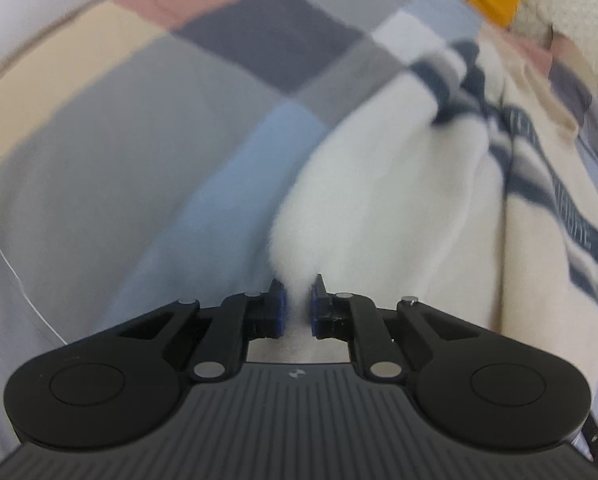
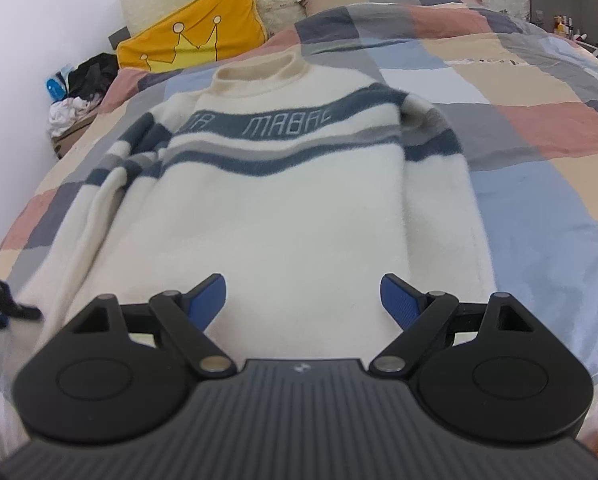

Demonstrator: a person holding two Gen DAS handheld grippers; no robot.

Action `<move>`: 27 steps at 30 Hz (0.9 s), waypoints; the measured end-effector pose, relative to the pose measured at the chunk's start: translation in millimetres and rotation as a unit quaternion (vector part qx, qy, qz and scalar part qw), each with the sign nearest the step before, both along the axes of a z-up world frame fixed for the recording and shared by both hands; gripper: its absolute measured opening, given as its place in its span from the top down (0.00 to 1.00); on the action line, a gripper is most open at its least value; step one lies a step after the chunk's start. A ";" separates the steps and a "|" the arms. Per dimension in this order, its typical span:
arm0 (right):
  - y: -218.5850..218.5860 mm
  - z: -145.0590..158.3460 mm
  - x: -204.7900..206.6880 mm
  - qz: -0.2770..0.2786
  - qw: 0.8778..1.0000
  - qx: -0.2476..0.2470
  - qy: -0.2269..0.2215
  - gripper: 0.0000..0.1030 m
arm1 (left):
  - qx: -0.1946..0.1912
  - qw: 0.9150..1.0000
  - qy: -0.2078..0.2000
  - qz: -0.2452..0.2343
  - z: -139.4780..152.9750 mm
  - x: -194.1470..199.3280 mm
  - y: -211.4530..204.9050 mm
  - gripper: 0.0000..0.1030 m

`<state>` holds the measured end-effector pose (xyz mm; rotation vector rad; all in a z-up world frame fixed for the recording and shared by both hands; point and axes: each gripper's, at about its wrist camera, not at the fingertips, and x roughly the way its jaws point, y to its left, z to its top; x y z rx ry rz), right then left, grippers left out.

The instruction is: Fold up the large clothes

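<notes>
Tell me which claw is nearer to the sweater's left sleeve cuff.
Left. The left claw is shut on the cuff of the sweater, white knit pinched between its pads. The right claw is open over the bottom hem, to the right of that sleeve.

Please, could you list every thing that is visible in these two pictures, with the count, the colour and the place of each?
sweater: one, cream with blue and grey stripes, flat on the bed.
quilt: one, patchwork of blue, grey, pink, beige, under the sweater.
cushion: one, yellow with crown drawing, at the headboard.
clothes pile: one, black and white, beside the bed, far left.
left gripper: shut on the sweater's white sleeve end.
right gripper: open, above the sweater's hem.
</notes>
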<state>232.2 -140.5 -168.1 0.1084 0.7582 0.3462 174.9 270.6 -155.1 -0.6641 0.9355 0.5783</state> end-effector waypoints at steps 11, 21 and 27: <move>8.5 -9.0 9.6 0.002 1.000 -0.016 0.008 0.17 | 0.055 0.994 -0.057 0.080 75.2 -8.3 89.3 0.87; 30.9 -10.3 18.8 0.019 0.997 -0.060 -0.038 0.17 | 0.142 0.979 -0.091 0.115 140.9 32.1 177.7 0.88; 45.1 -7.6 25.4 0.021 0.997 -0.056 -0.055 0.17 | 0.179 0.972 -0.087 0.123 168.8 71.1 236.0 0.88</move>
